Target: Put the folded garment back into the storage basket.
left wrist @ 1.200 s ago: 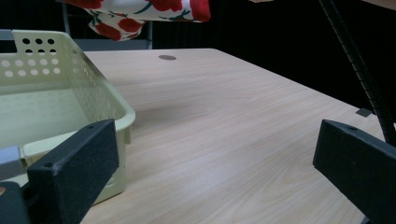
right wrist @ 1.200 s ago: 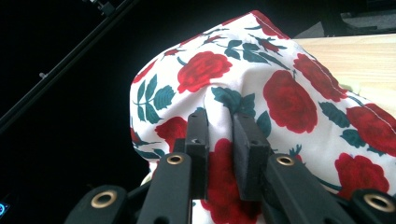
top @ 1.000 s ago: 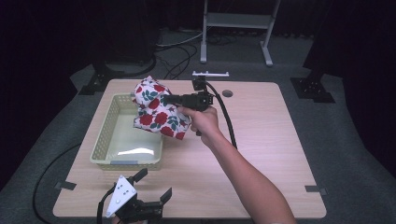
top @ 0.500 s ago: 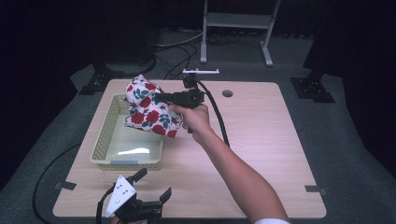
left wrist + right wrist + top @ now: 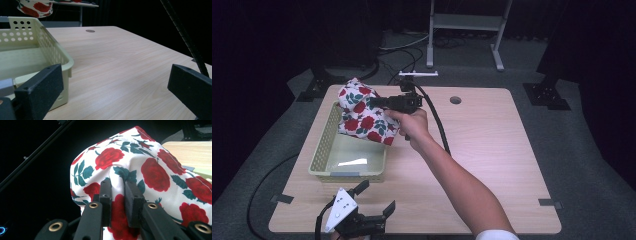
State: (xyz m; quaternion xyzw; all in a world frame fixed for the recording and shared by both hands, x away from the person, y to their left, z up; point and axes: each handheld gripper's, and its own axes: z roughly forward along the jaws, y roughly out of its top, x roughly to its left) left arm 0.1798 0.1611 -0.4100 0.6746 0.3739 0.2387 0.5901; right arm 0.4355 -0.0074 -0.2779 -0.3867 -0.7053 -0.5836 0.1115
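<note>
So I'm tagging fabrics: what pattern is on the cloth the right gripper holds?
Red roses with green leaves on white; the cloth shows best in the right gripper view.

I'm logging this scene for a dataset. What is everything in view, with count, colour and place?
Floral cloth: one, white with red roses, held above the basket's far end.
Basket: one, pale yellow, perforated, on the table's left side.
Table: one, light wood, with a round hole near its far edge.
Metal stand: one, grey, on the floor behind.
Right tongs: black, shut on the cloth.
Left tongs: black, open, at the near edge.
Forearm: one, reaching from the bottom.
</note>
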